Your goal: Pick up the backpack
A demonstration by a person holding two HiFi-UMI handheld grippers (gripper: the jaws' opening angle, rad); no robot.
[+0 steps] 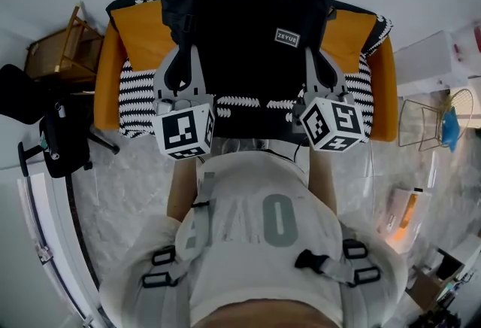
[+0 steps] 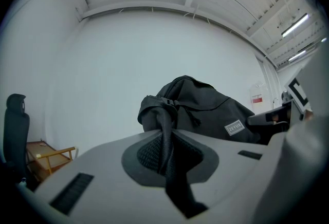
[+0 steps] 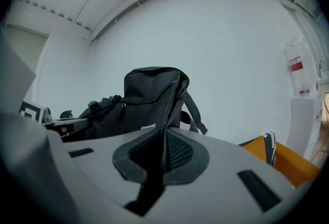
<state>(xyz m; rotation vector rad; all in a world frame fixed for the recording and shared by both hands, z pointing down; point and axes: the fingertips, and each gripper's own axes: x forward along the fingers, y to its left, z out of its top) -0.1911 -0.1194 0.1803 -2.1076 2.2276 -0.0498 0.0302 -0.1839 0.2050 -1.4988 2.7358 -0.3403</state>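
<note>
Although both grips are made, the lift itself looks only partly finished. The left gripper [image 2: 165, 138] has its jaws drawn almost together on a black webbing strap [image 2: 169, 166], which runs up from between the pads to the black fabric backpack [image 2: 205, 110]. The right gripper [image 3: 163, 141] is closed just as tightly on a second black strap [image 3: 165, 115] at the bag's other side. Neither gripper holds anything else.

From the head view, the backpack [image 1: 248, 18] sits between the left gripper [image 1: 181, 67] and the right gripper [image 1: 322, 71], over the middle of an orange upholstered armchair [image 1: 105, 71]. Its lower edge crosses the black-and-white striped cushion [image 1: 139, 97] toward the front edge of the seat. From above I cannot tell whether the bag's bottom is clear of that cushion or rests on it.

In the gripper views the bag stands against the pale wall, and only a corner of the orange armchair [image 3: 288, 159] shows low down. That suggests the bag is at least partly raised.

Done, by my reading: reaching and grasping on both sides. Left: carrying the bag plainly clear of the armchair's front edge.
</note>
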